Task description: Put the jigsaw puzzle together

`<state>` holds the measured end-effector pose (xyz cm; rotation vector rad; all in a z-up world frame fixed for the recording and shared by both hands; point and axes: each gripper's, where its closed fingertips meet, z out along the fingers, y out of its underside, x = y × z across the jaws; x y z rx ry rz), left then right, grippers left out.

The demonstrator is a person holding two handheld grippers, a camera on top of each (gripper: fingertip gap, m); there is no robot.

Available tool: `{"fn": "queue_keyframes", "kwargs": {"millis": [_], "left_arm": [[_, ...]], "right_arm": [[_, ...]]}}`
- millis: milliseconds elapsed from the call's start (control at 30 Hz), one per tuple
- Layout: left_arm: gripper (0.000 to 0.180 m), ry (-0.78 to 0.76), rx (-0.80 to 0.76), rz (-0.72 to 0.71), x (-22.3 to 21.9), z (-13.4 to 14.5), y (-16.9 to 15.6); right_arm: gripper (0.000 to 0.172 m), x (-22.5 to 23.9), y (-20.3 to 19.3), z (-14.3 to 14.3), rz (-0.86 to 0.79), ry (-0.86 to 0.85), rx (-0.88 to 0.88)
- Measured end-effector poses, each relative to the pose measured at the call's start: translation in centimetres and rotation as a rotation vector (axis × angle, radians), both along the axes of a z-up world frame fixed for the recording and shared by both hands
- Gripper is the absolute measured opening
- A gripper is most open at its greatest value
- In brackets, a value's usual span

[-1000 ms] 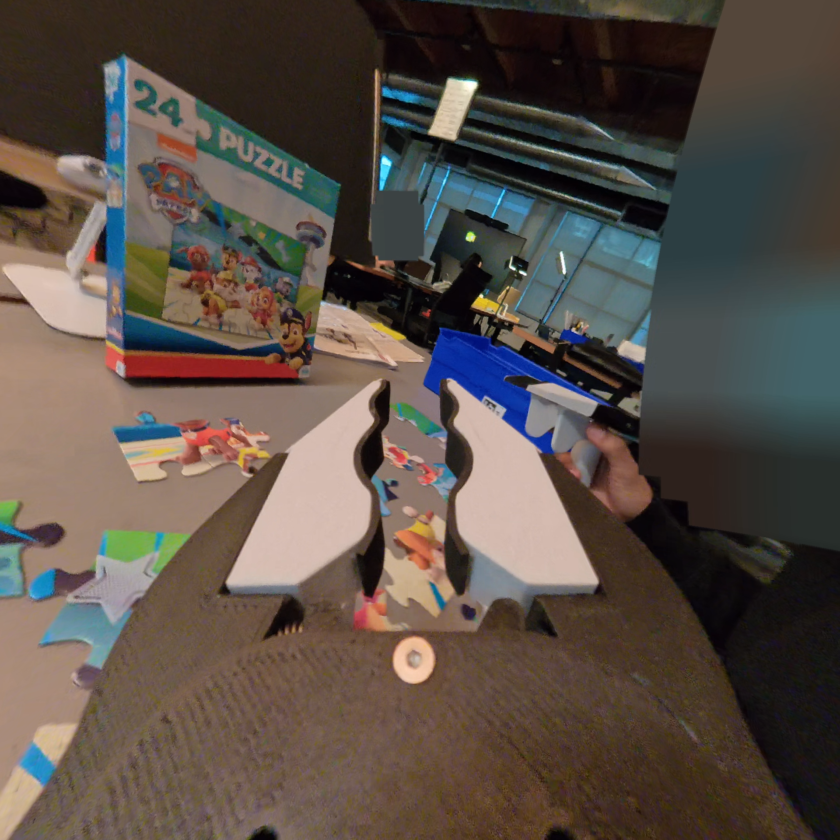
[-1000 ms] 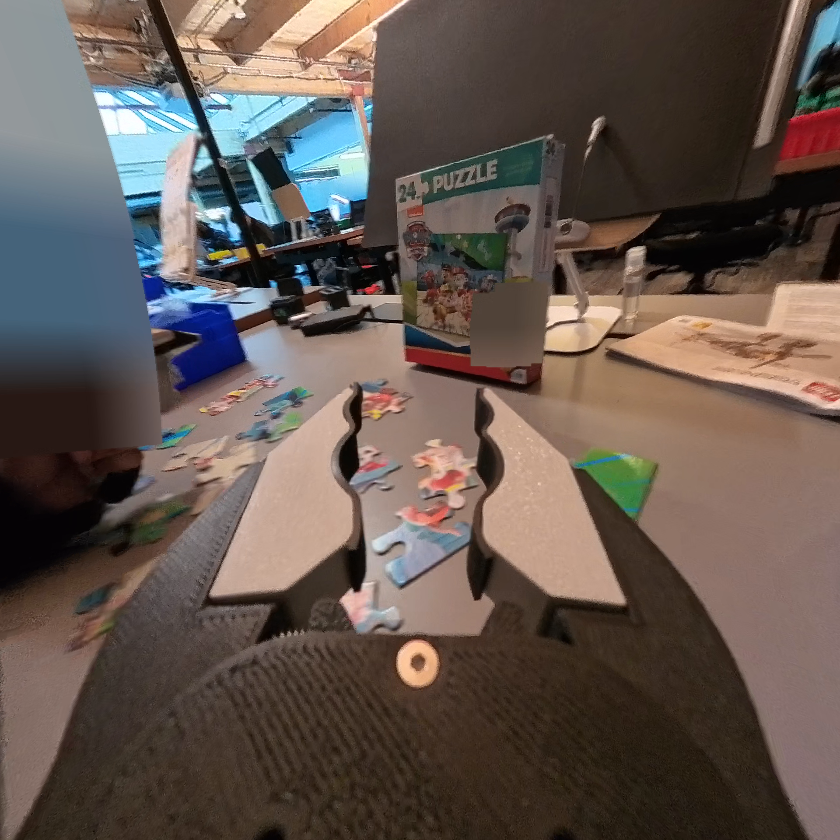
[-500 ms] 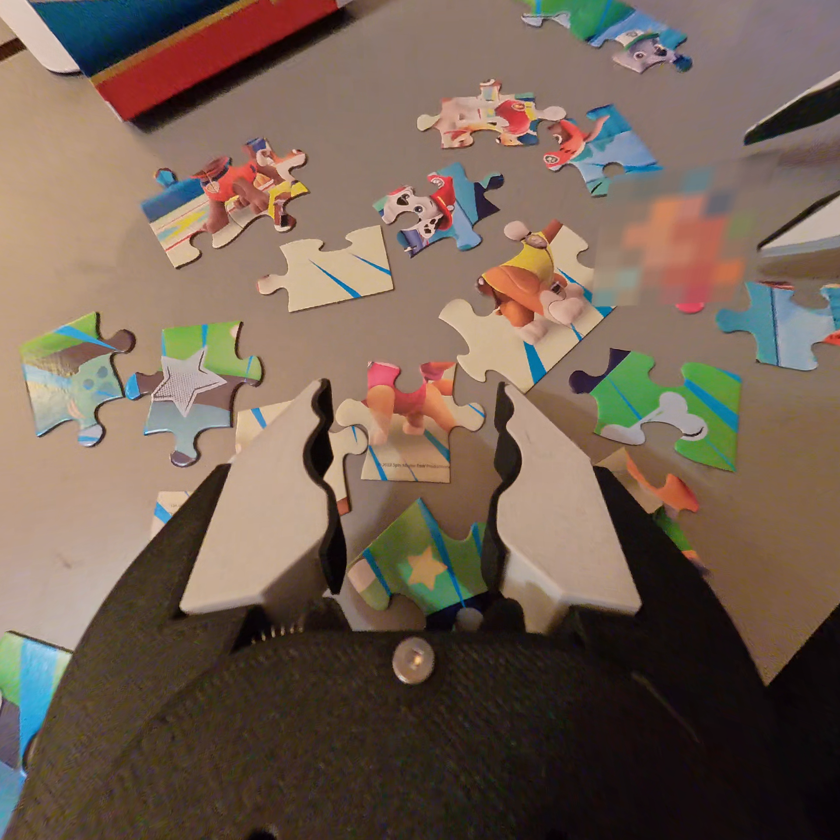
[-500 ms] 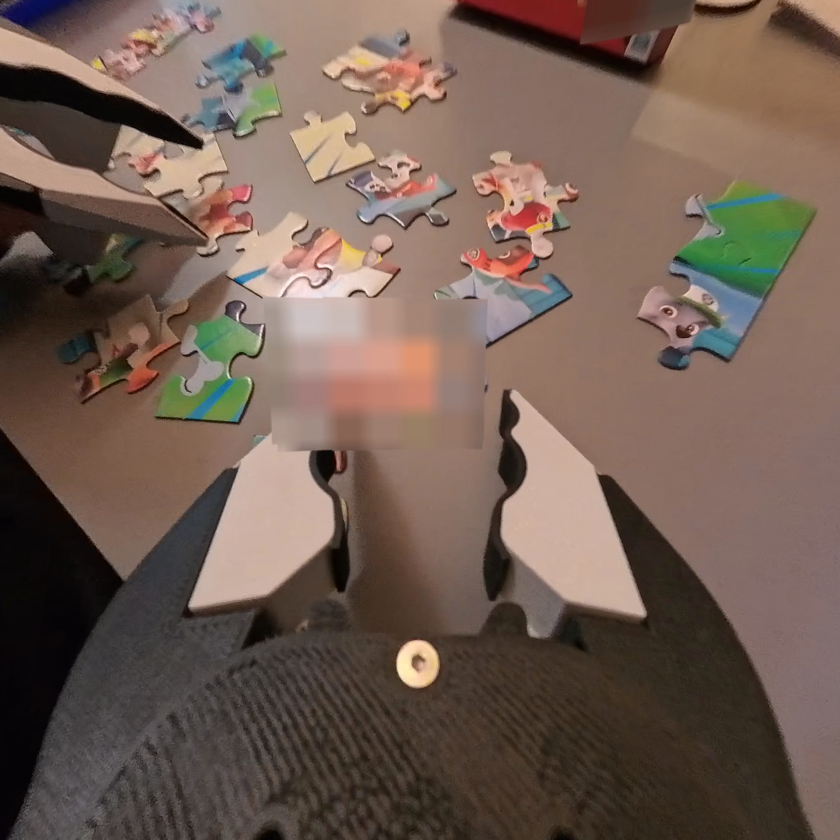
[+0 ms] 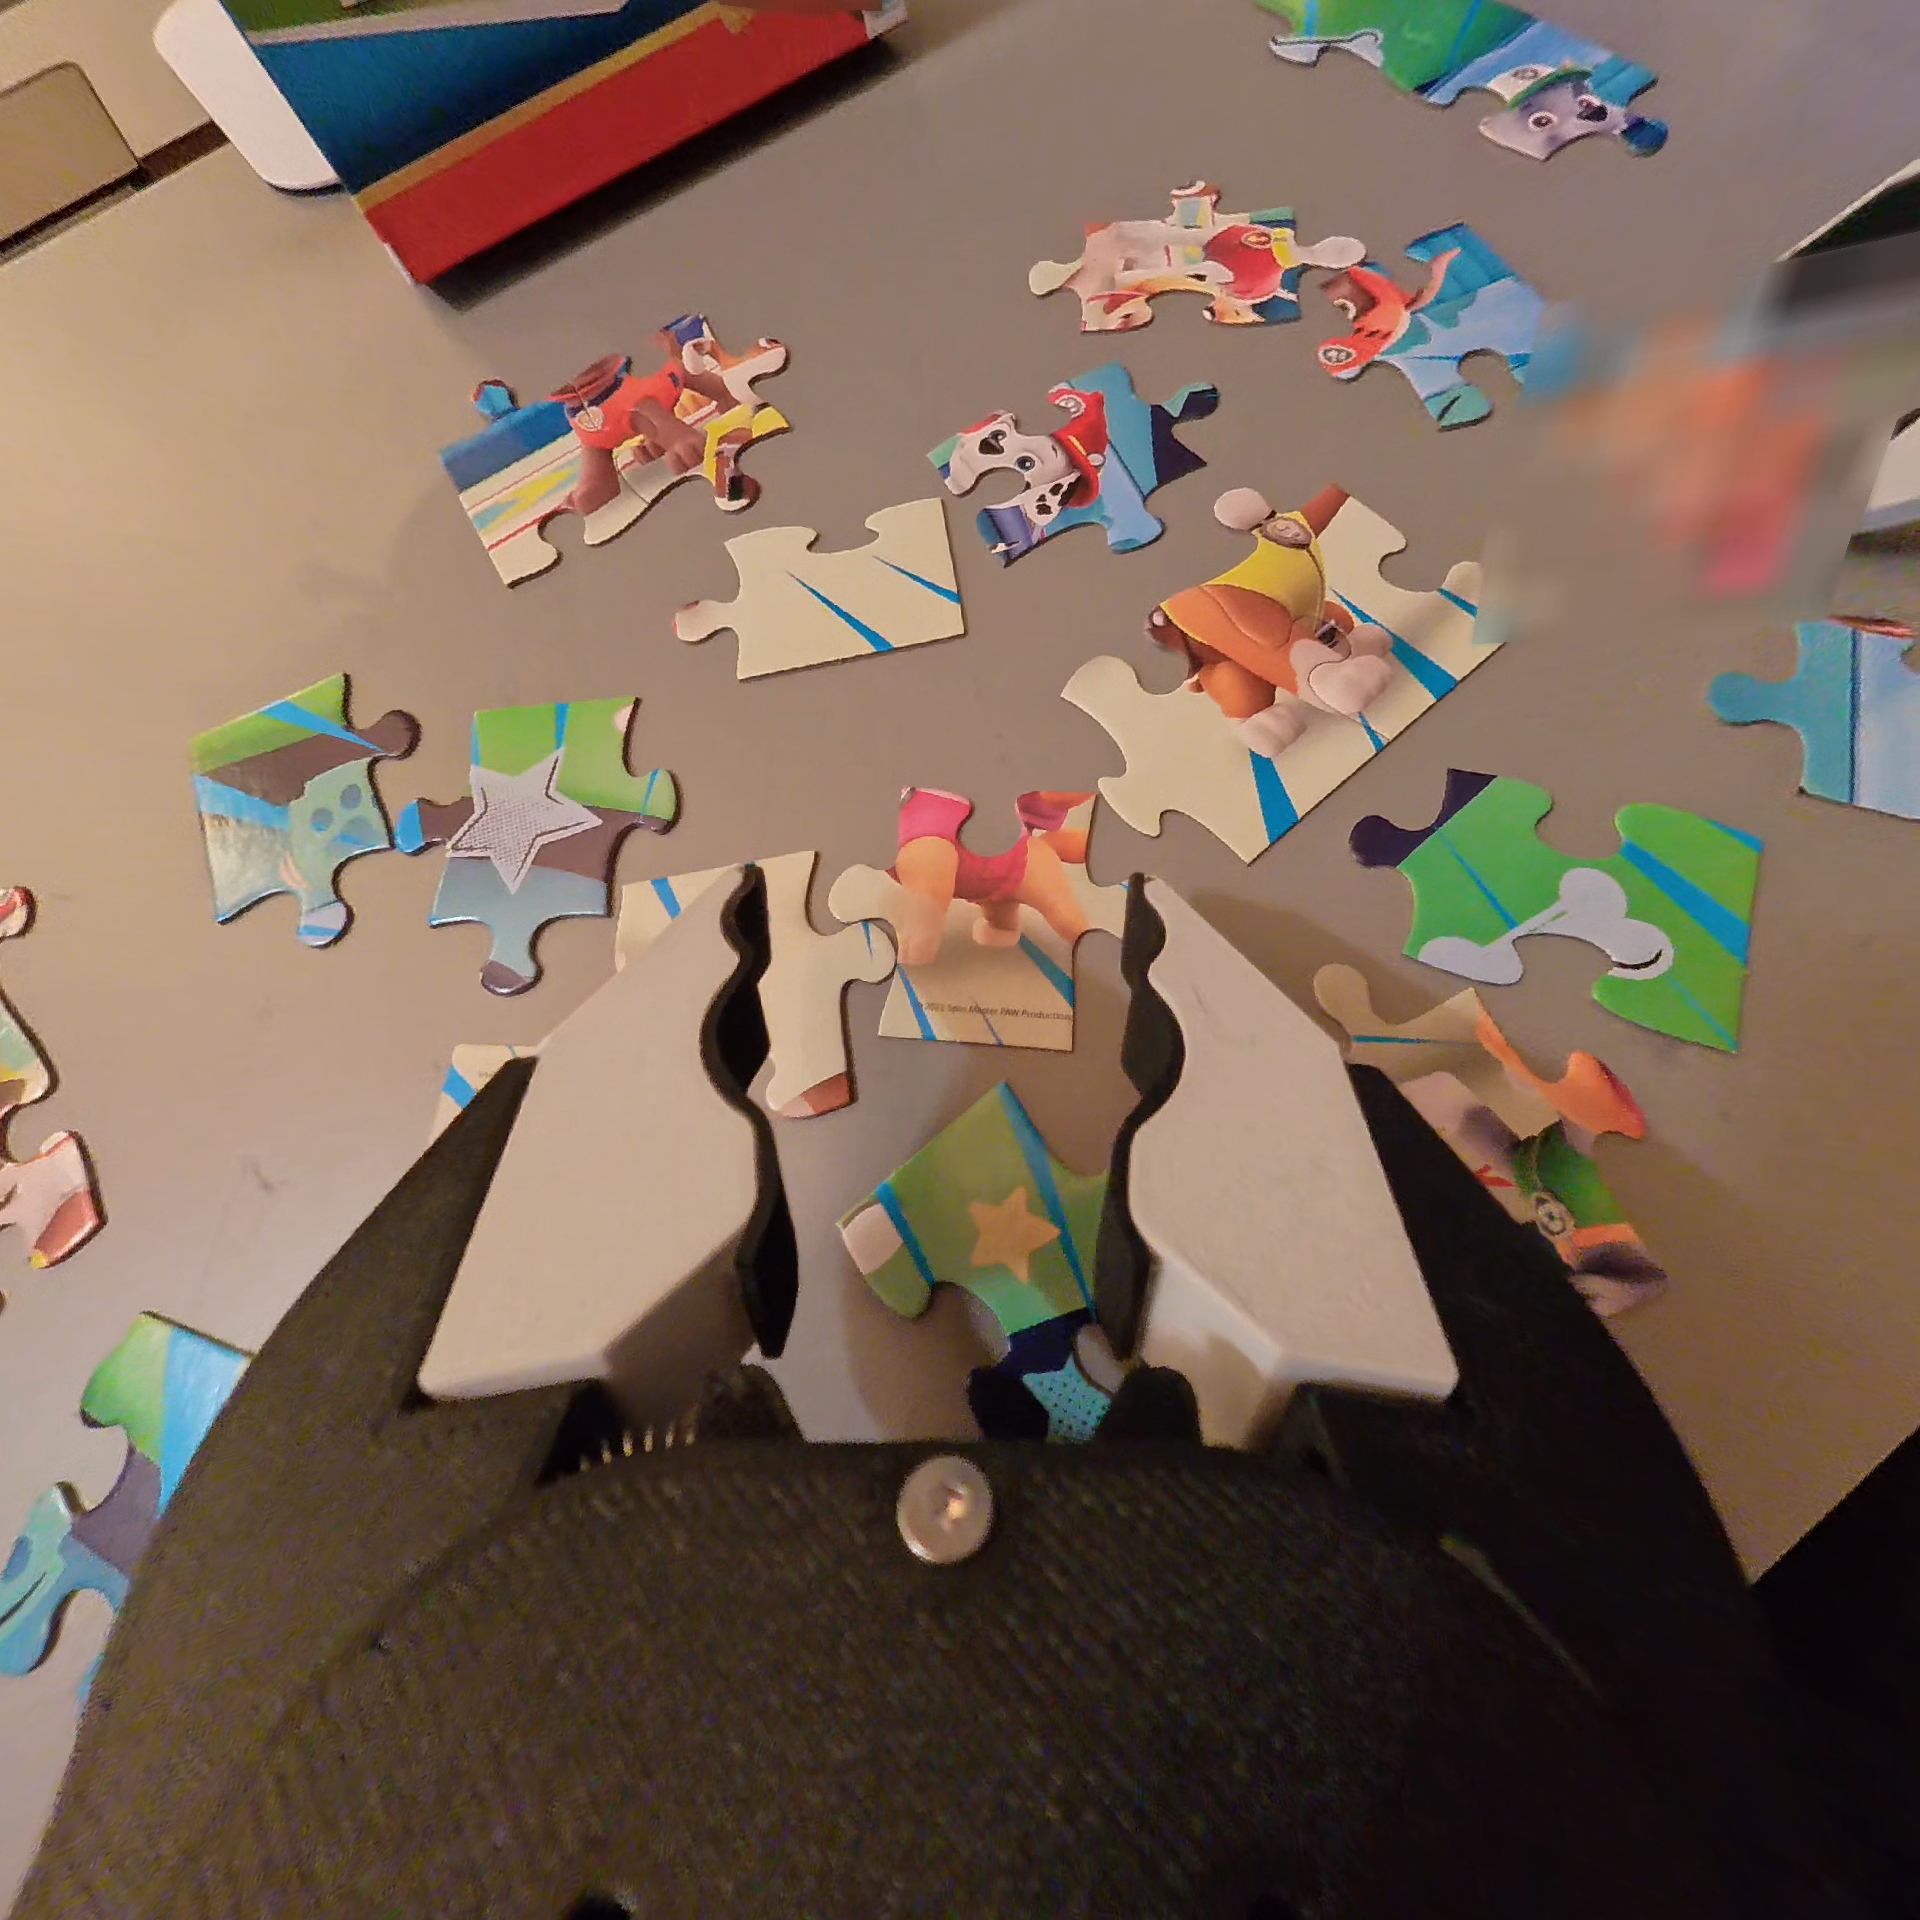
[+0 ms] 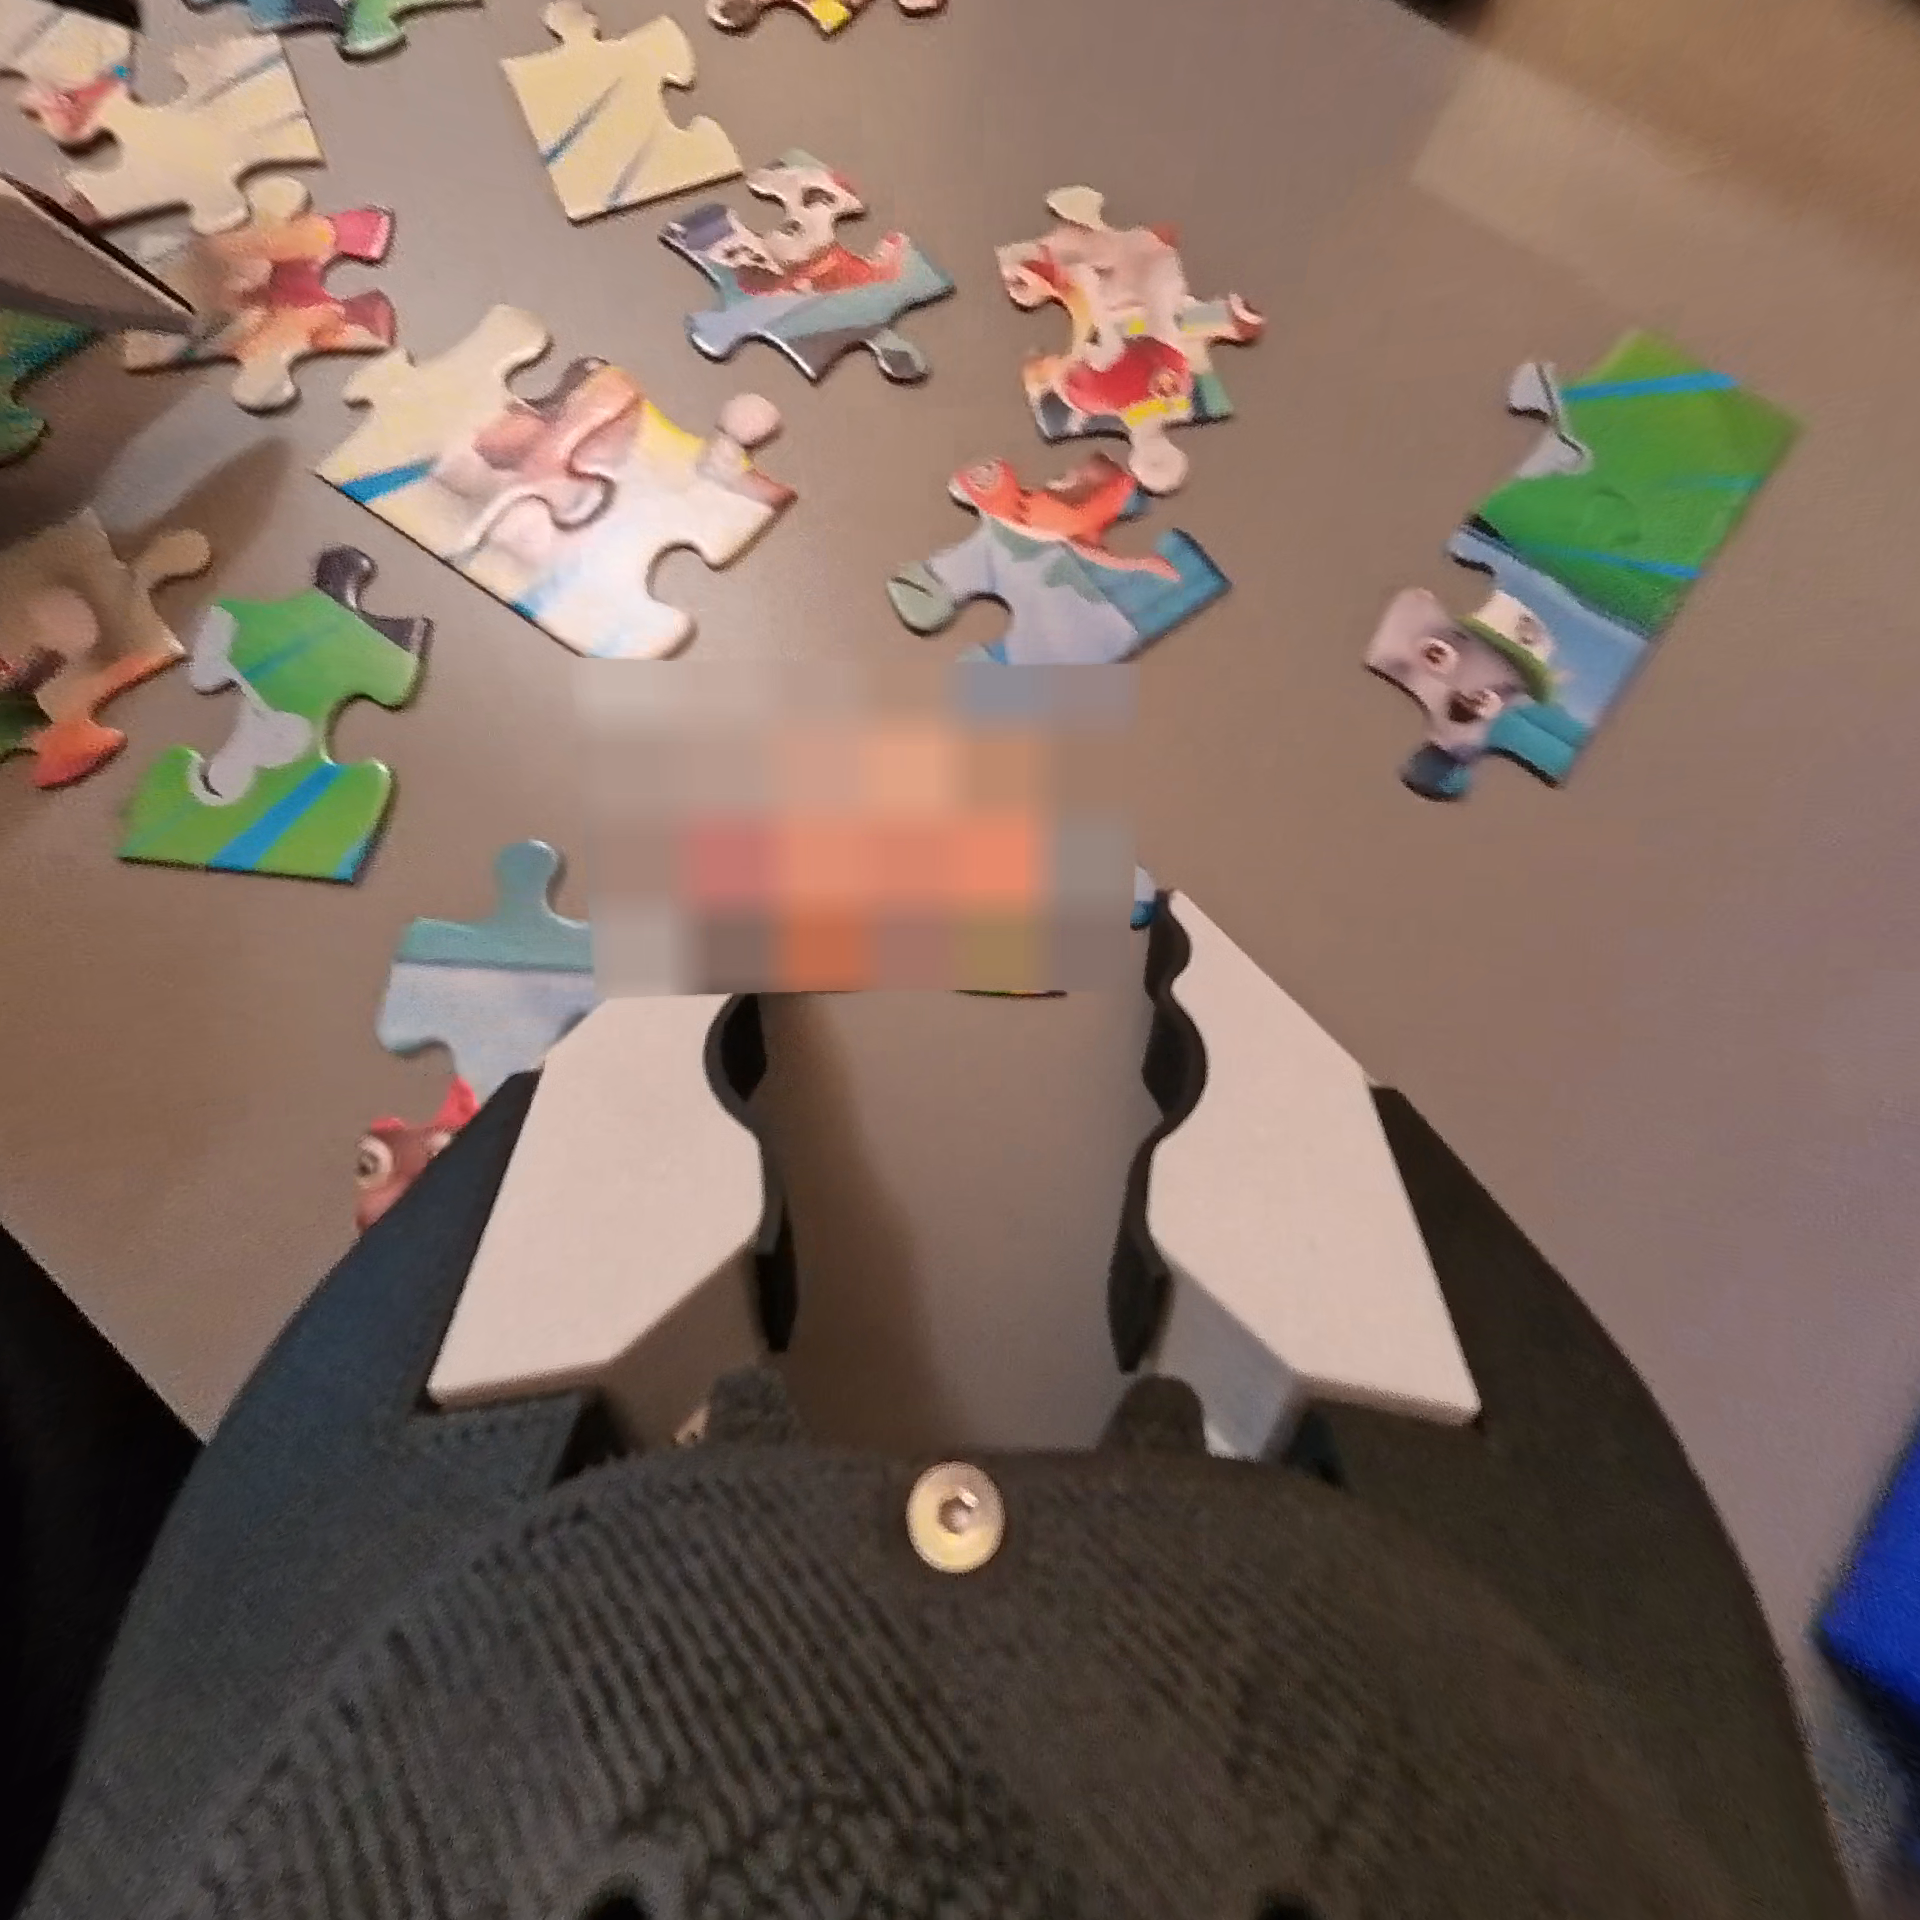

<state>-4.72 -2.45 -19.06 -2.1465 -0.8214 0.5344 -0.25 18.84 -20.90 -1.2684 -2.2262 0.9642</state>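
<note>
Both tongs are hanging wide open and holding nothing, the left gripper (image 5: pixel 940 914) poised just over a pink-pup puzzle piece (image 5: pixel 987 914), the right gripper (image 6: pixel 951 966) above loose pieces (image 6: pixel 821 270) scattered ahead on the grey table (image 6: pixel 1558 1039), few joined.

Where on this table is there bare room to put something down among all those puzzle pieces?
Bare grey table lies right of the green-and-blue joined pieces, and between the red-edged puzzle box and the scattered pieces. Around the left gripper's fingers it is crowded.
</note>
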Motion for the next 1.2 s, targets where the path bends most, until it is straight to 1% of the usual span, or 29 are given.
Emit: {"fn": "queue_keyframes", "kwargs": {"millis": [67,133,167,200,233,333,433,500,533,567,733,800,900,1033,1133,1200], "left_arm": [[0.066,0.002,0.015,0.0,-0.1,0.2,0.0],[0.065,-0.002,0.038,-0.004,-0.1,0.3,0.1],[0.065,-0.005,0.048,-0.006,-0.1,0.4,0.2],[0.065,-0.007,0.055,-0.008,0.0,0.5,0.3],[0.065,-0.007,0.058,-0.01,0.0,0.5,0.3],[0.063,0.0,0.062,-0.009,0.1,0.7,0.4],[0.063,-0.009,0.072,-0.017,0.1,0.7,0.6],[0.062,-0.013,0.077,-0.023,0.2,0.7,0.7],[0.062,-0.011,0.076,-0.023,0.2,0.7,0.8],[0.062,-0.007,0.075,-0.022,0.2,0.8,0.7],[0.062,0.009,0.094,-0.013,0.1,1.3,0.5],[0.061,0.011,0.109,-0.011,0.1,1.5,0.5],[0.06,0.009,0.132,-0.015,0.2,1.7,0.7],[0.06,0.015,0.129,-0.026,0.4,1.8,1.0],[0.059,0.03,0.128,-0.024,0.4,2.1,0.8],[0.059,0.034,0.134,-0.02,0.4,2.3,0.7]], "right_arm": [[0.073,0.1,1.6,0.0,0.015,-0.002,0.004],[0.072,0.0,3.4,0.0,-0.012,-0.004,0.012],[0.064,0.0,4.0,0.1,-0.02,-0.007,0.019],[0.062,0.1,4.5,0.3,-0.035,-0.002,0.031],[0.06,0.1,4.8,0.8,-0.046,0.016,0.042],[0.049,0.7,3.9,1.6,-0.021,0.071,0.08],[0.04,1.1,3.5,0.6,0.01,0.082,0.177],[0.024,1.2,3.1,0.4,0.025,0.082,0.16],[0.012,1.3,3.1,0.2,0.024,0.062,0.143],[0.005,1.4,3.3,0.2,0.015,0.041,0.119],[0.006,2.6,4.7,0.2,-0.03,-0.075,-0.019],[0.015,2.6,5.3,0.6,-0.067,-0.077,-0.044],[0.03,1.8,4.6,1.7,-0.096,-0.009,-0.103],[0.042,1.1,3.9,0.6,-0.126,-0.04,-0.092],[0.042,1.1,3.0,0.4,-0.11,-0.053,-0.134],[0.032,1.3,3.2,0.3,-0.09,-0.044,-0.079]]}}
